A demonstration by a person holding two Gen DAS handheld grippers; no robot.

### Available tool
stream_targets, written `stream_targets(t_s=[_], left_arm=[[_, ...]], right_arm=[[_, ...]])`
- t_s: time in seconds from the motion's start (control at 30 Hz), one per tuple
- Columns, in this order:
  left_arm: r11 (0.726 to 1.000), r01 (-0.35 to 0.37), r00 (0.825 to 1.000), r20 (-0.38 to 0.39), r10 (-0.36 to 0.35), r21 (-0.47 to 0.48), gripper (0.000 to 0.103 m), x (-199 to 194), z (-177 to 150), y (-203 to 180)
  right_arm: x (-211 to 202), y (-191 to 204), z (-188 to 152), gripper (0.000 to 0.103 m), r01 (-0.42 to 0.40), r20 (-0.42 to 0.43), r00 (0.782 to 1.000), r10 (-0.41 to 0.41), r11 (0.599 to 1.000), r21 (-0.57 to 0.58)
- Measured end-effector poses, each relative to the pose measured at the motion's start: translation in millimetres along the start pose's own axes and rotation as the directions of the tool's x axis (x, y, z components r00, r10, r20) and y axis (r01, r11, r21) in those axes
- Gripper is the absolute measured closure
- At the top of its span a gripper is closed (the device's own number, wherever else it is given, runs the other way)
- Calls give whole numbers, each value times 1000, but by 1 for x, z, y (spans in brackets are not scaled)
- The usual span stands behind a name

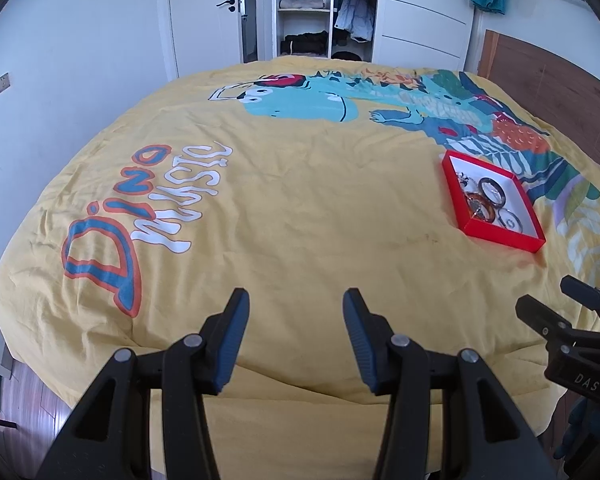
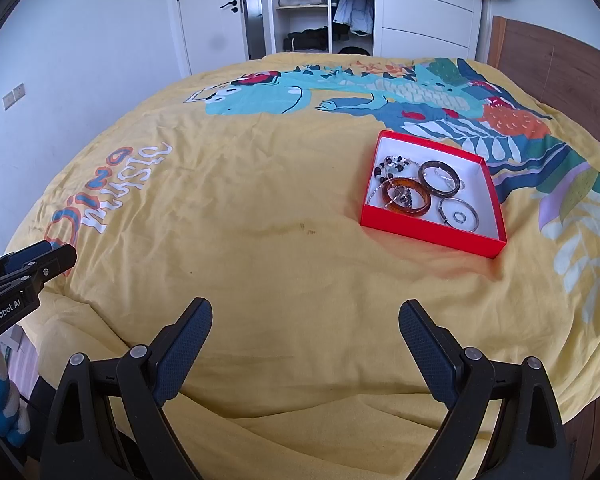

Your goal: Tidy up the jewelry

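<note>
My left gripper [image 1: 295, 304] hangs over the near edge of the yellow duvet [image 1: 300, 208], jaws released, nothing between them. My right gripper [image 2: 306, 314] beside it is likewise spread and empty. Further right sits the red box [image 2: 432, 236], bangles [image 2: 406, 200] and beads [image 2: 392, 166] inside.

- The yellow bedcover [image 2: 260, 208] is matt cloth, creased, with a flat printed dinosaur pattern.
- The red box [image 2: 428, 236] looks like smooth card, white and matt inside.
- The amber bangle [image 2: 406, 200] and the dark bangle [image 2: 439, 178] are glossy, like polished resin or plastic.
- The silver bangle [image 2: 458, 215] shines like metal.
- Both grippers' arms are matt black plastic; the right gripper's [image 2: 305, 344] pads carry a fine blue dotted texture, and the left gripper's [image 1: 296, 340] are ribbed.
- The headboard [image 2: 548, 64] is brown wood grain.
</note>
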State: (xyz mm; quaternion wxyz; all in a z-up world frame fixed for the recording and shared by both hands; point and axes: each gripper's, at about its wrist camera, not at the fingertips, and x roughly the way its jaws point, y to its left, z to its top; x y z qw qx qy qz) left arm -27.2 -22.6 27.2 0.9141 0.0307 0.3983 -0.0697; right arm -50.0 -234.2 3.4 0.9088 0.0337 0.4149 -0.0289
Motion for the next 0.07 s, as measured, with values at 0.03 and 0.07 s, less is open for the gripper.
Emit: stream_targets(t_s=[0.03,0.07], left_arm=[[1000,1,1000,-1,-1,1,56,-1,-2,-1],[1000,2,1000,-2,-2,3,56,0,-3,-3]], right_arm=[[0,0,-1,9,0,0,1000,0,1000,0],[0,0,0,9,0,-1,1000,0,1000,0]])
